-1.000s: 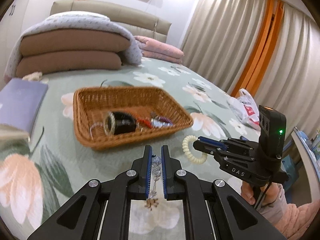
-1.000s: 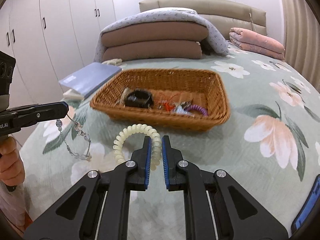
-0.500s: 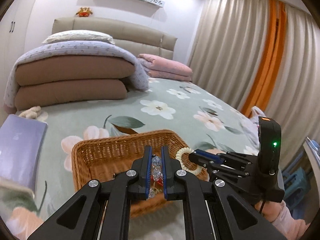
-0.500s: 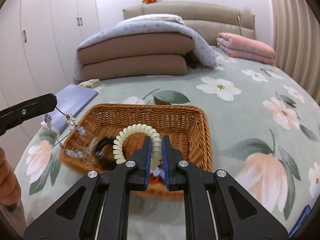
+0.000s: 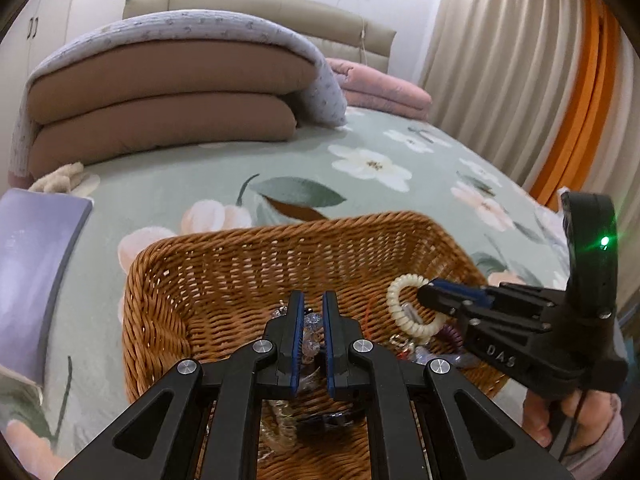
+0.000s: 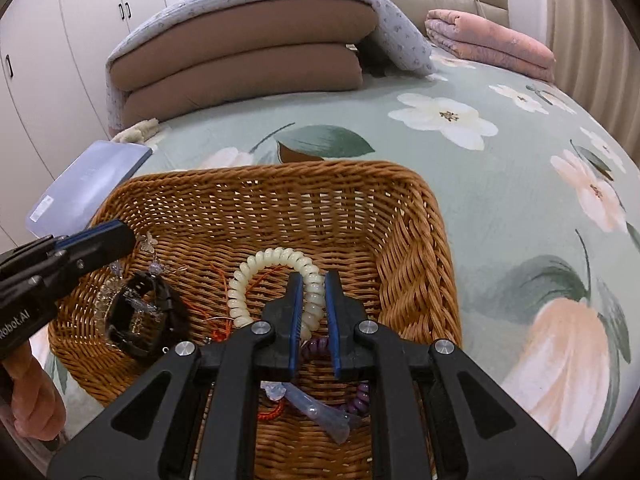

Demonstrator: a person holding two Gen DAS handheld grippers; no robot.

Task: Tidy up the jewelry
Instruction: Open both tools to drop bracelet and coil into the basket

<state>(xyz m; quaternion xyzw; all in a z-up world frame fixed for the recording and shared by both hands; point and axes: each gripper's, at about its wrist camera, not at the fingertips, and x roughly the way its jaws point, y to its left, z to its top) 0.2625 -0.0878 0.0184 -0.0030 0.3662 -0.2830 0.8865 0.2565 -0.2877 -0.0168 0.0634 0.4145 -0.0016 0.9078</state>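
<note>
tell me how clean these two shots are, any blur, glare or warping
Left wrist view: heavy fisheye bowing of the curtains, dark vignette in the corners, a flaring green light on the right tongs, soft motion blur on the basket rim. Right wrist view: same warping, even indoor light, crystal bracelet smeared, cream coil bracelet fairly crisp.

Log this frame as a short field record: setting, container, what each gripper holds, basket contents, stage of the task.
setting: bed with floral cover
container: wicker basket
left gripper: shut on clear bead bracelet, over the basket
right gripper: shut on cream coil bracelet, over the basket
basket contents: black band, purple coil, orange cord
stage: both bracelets held above the basket, not yet released
</note>
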